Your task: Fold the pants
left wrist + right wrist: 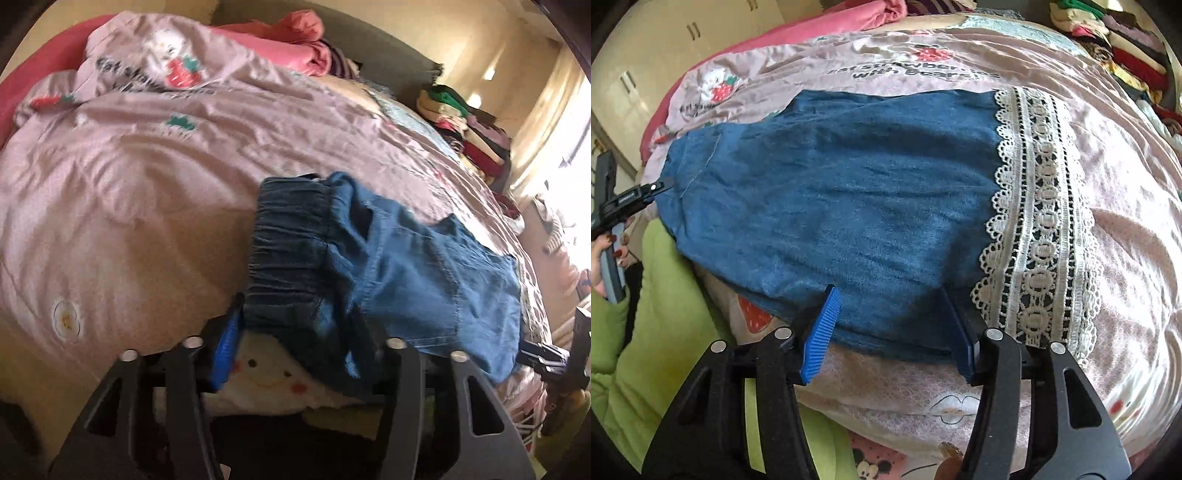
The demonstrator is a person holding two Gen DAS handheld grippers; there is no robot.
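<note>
The blue, soft denim-like pants with an elastic gathered waistband and a broad white lace hem (pixel 827 206) lie spread flat on the pink satin quilt printed with strawberries and bears (pixel 1126 206), which serves as the landmark here; the pants sit on the quilt's near part, close to its front edge, waistband (pixel 288 251) toward the left gripper and lace trim (pixel 1038 229) toward the right one. By their look they are light, limp and thin; they should drape and crease readily and will not hold a shape by themselves; the quilt's sheen suggests they may slide on it when pulled. The lace looks delicate and open, likely to snag on a ribbed pad, so the better holds seem the thick gathered waistband and the plain blue cloth just inside the lace.

The left gripper (pixel 295 343) sits at the waistband corner near the quilt's front edge; cloth lies between its spread jaws, but the pads do not appear to pinch it, so it reads as released. The right gripper (pixel 890 332) straddles the near edge of the leg beside the lace, jaws apart and not clamping.

Beyond the quilt's far side lie rumpled pink bedding (pixel 295 40) and a stack of folded clothes (pixel 469 129).
</note>
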